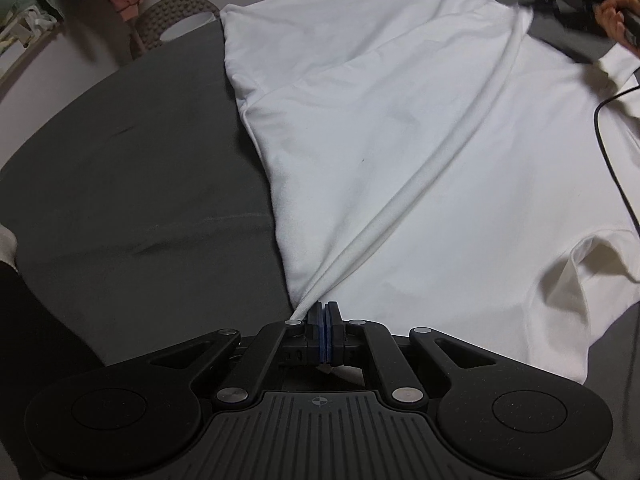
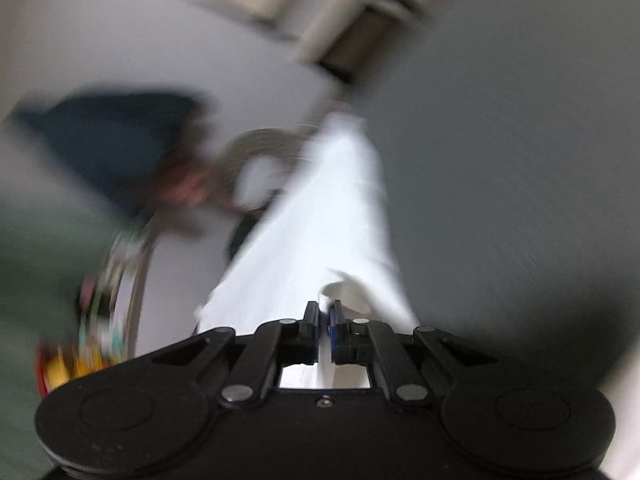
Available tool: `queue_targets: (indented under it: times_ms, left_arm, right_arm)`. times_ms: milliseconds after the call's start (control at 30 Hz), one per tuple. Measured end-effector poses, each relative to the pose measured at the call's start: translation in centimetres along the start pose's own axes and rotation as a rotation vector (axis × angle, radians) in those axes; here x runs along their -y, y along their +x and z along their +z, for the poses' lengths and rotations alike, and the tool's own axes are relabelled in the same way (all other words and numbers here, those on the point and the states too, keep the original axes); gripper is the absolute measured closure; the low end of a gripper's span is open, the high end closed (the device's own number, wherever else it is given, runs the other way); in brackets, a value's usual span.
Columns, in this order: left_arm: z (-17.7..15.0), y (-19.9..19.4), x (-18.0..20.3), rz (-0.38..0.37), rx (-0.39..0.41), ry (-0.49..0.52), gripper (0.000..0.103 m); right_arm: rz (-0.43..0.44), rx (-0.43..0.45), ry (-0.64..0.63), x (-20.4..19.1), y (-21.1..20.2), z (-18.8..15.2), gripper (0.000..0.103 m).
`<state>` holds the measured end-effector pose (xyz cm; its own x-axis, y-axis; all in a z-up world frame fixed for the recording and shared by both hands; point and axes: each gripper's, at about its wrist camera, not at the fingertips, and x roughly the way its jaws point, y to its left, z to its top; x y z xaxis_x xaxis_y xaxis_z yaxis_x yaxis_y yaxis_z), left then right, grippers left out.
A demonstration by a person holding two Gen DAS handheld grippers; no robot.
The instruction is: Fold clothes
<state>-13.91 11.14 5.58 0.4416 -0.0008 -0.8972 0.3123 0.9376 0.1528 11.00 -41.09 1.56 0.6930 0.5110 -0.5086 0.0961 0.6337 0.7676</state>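
Now, left fingers (image 1: 325, 310): pressed together, pinching the hem edge of the white shirt (image 1: 400, 120).
Right fingers (image 2: 325, 312): nearly closed on white cloth; view blurred, but they look to be pinching it.
Fold line: a taut ridge (image 1: 460, 140) runs between both grips, likely to carry one side over.
Shirt position: spread on the dark bench (image 1: 120, 160).
Person's hand (image 1: 612, 12): on the far gripper.
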Motion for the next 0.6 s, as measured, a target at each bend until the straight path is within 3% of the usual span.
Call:
queue_targets:
  times_ms: [67,167,267,367,433,533,600]
  left_arm:
    - [-0.1,0.0,-0.1,0.004,-0.004,0.000,0.100]
    - [-0.1,0.0,-0.3,0.004,-0.008,-0.007,0.099]
    - [-0.1,0.0,-0.1,0.008,-0.009,0.004,0.099]
    - [-0.3,-0.2,0.1,0.011,-0.008,0.017,0.099]
    - [-0.4,-0.3,0.2,0.007,-0.005,0.024,0.099]
    - [-0.4,-0.7,0.7,0.001,0.006,0.049,0.099]
    - [-0.3,-1.2,1.2,-0.015,0.021,0.060,0.099]
  right_arm:
    - [0.042,0.039,-0.270,-2.7,-0.3,0.1,0.097]
    - [-0.173,-0.064,-0.425,-3.1,1.8,0.1,0.097]
    - [-0.352,-0.157,-0.363,-1.6,3.4,0.2,0.088]
    - [-0.362,-0.098,-0.203,-0.8,2.3,0.8,0.080]
    - [-0.378,-0.075,-0.217,-1.1,1.8,1.0,0.080]
    - [-0.311,-0.063,-0.209,-1.9,0.9,0.5,0.080]
    - [-0.229,-0.107,-0.231,-2.5,0.6,-0.4,0.079]
